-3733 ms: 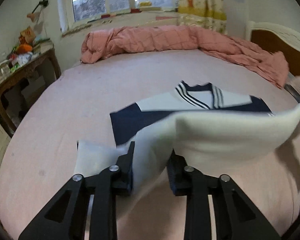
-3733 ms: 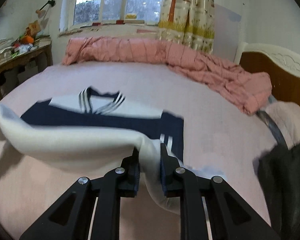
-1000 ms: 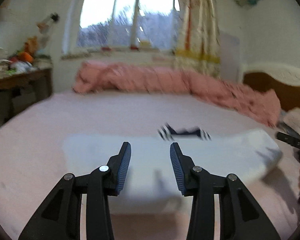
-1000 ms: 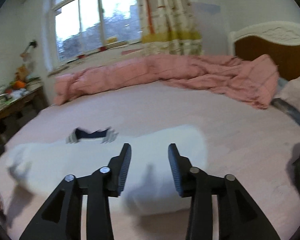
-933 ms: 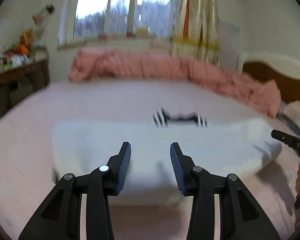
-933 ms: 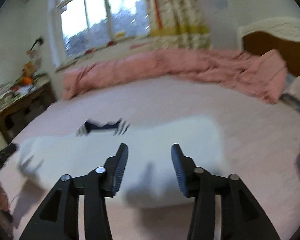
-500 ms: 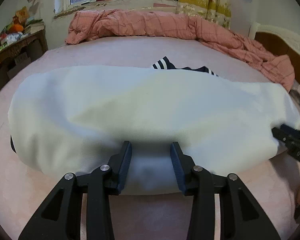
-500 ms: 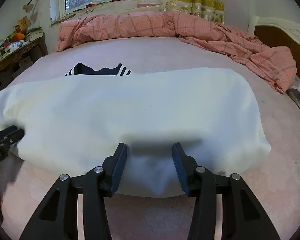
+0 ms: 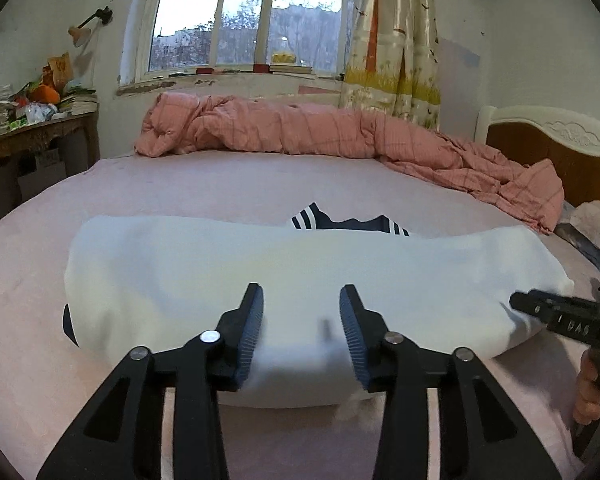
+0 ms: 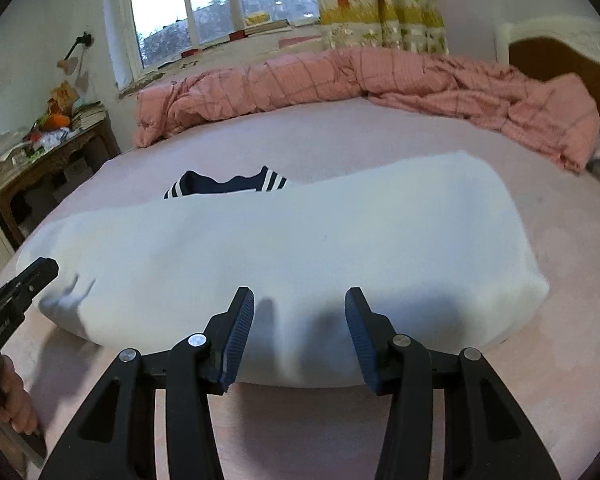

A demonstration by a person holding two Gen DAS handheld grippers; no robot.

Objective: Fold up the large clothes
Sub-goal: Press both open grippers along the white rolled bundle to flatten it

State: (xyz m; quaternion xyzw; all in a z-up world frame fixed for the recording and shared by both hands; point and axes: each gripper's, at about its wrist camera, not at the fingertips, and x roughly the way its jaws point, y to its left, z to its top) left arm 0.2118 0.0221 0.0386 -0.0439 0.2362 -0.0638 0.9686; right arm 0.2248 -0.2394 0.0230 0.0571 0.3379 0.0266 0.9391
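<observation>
White garment (image 9: 300,272) lies folded on pink bed (image 9: 220,184), navy striped collar (image 9: 348,224) poking out at 12 o'clock. Left gripper (image 9: 301,312) spread, empty, at garment's near edge. Right gripper (image 10: 299,316) likewise released, at 6 o'clock.

Grey daylight falls through a wide white-framed window (image 9: 244,20) on the far wall, a tree-printed yellow curtain (image 9: 392,40) at its right. A rumpled pink checked quilt (image 9: 300,132) lines the pink-sheeted bed (image 9: 220,184). A cluttered brown wooden side table (image 9: 32,136) stands left, a white-trimmed headboard (image 9: 552,136) right.
</observation>
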